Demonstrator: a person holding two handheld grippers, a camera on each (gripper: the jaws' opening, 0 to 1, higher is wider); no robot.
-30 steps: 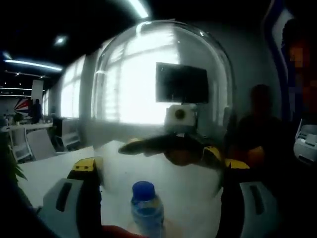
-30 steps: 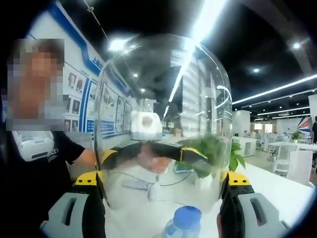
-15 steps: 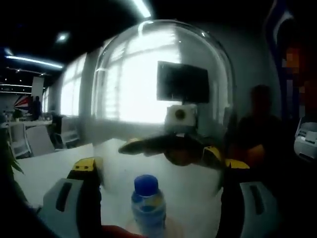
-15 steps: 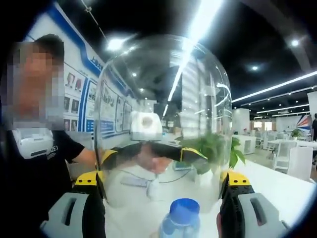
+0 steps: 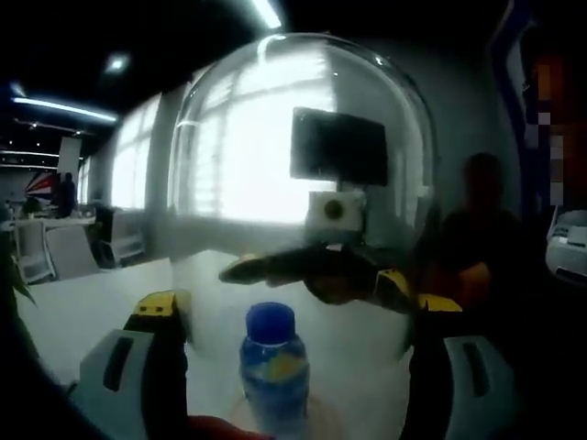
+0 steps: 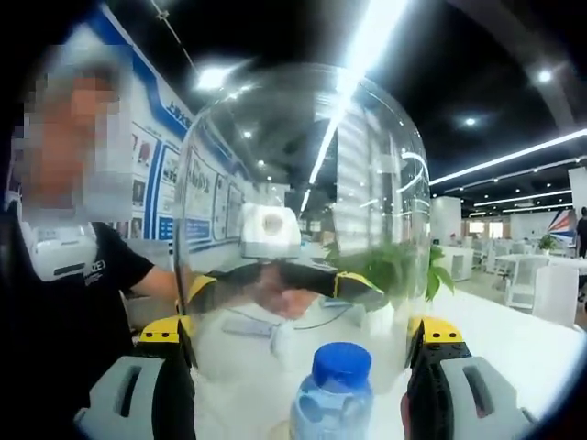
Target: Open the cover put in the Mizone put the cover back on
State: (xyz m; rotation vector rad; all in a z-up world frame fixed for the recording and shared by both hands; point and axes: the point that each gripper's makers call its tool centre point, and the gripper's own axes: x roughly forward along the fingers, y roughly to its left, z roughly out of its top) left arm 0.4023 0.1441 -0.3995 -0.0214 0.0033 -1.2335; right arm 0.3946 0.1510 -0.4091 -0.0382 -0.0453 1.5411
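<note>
We count one clear dome (image 5: 303, 183) at centre frame, one blue-capped bottle (image 5: 273, 371) at the bottom — and two grippers, left gripper (image 5: 298, 353), right gripper (image 6: 303, 353).

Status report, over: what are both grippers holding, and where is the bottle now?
Both grippers shut on clear glass dome cover, left gripper, right gripper. Blue-capped Mizone bottle below the dome. Nothing blocks the path.
</note>
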